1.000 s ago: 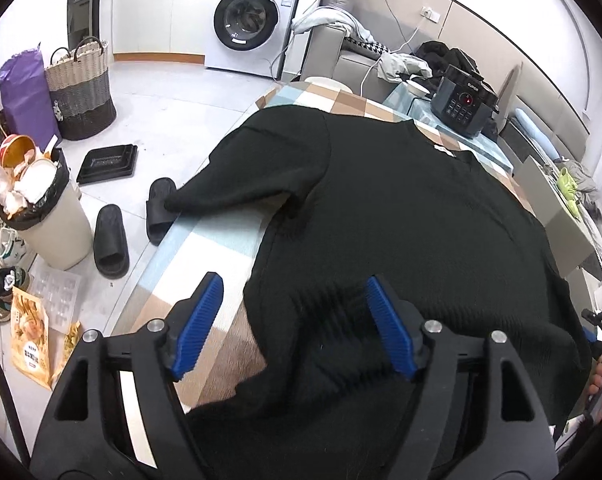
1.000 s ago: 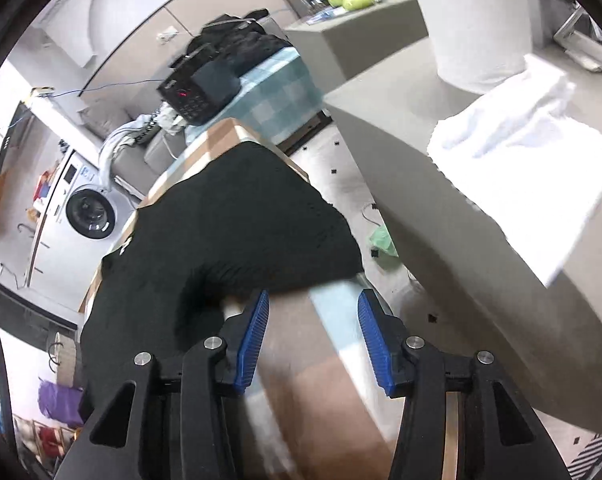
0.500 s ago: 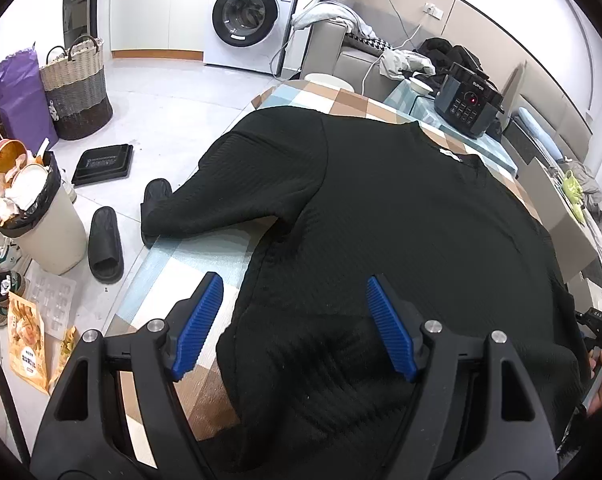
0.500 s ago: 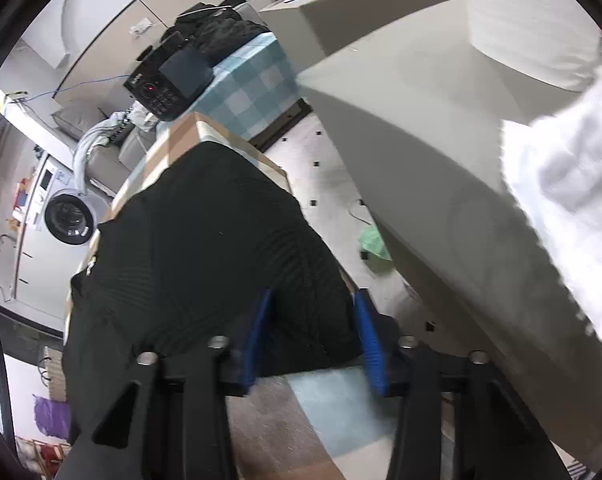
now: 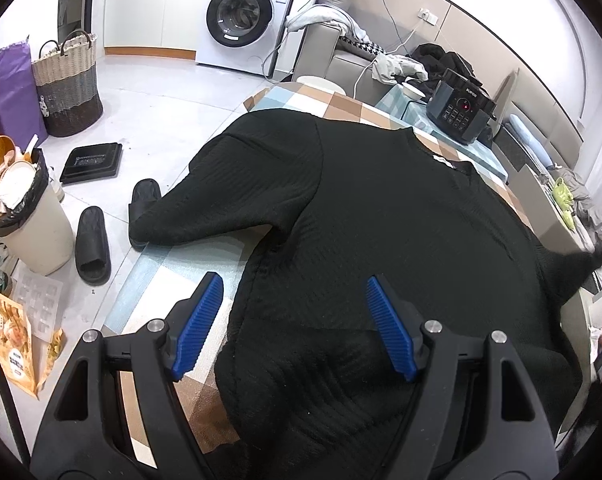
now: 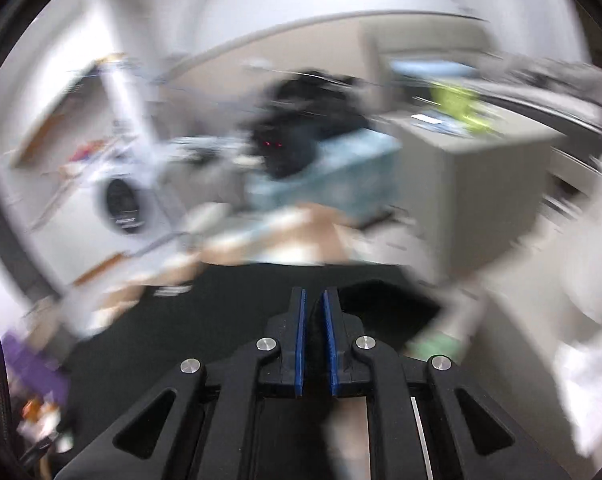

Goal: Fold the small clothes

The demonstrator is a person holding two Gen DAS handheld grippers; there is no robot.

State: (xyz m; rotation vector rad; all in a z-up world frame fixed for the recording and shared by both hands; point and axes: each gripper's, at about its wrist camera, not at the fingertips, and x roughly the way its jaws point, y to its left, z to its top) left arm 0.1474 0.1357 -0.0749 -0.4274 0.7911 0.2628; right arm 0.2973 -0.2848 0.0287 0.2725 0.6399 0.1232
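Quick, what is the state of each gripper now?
Left gripper: open, over the black sweater, holding nothing.
Right gripper: jaws just closed, pinching black sweater fabric.

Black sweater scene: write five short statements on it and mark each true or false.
1. The sweater lies spread on a checked tablecloth. True.
2. The left gripper is clamped on the sweater's hem. False: its jaws stand wide open above the hem, pinching nothing.
3. The right gripper is shut on black fabric. True: its jaws have just been closing, and dark cloth sits between the pads.
4. The washing machine door hangs open. False: the round door is closed.
5. A pair of black slippers sits on the table. False: they lie on the floor, beside the bin.
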